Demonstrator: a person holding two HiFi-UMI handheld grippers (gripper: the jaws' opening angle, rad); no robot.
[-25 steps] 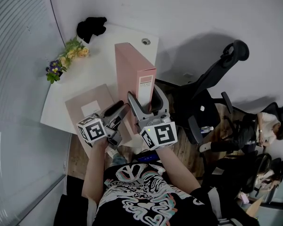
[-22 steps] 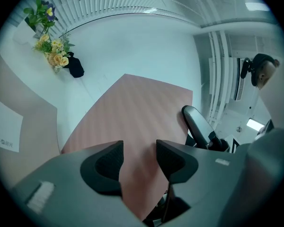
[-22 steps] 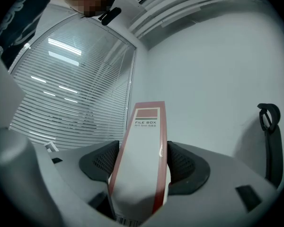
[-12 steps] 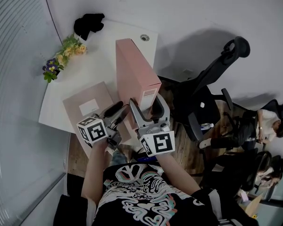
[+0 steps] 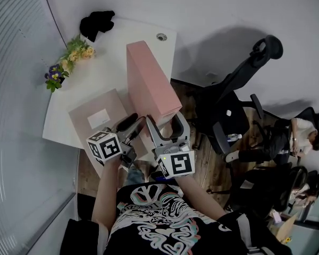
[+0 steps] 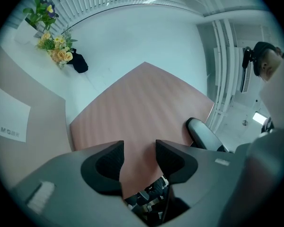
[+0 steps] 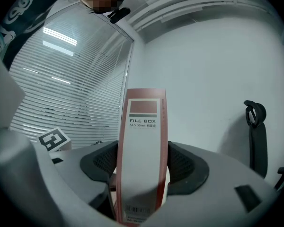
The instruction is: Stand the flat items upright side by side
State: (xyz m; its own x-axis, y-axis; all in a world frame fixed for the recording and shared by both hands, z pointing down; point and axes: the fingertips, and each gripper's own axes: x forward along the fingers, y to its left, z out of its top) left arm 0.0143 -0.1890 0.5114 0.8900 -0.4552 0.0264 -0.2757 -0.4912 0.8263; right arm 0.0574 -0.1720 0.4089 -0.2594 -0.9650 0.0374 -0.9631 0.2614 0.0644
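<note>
You've tipped the file box point(image 5: 149, 78) in your right tool point(image 5: 163, 122). A second ago its labelled spine faced up at you from above; now that label is out of sight from the head view and only plain pink sides show. The right tool has also dropped slightly closer to your body.

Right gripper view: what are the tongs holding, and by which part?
The right tongs are clamped on the pink file box. They grip across its narrow labelled spine, near the lower end, one pad on each broad side.
</note>
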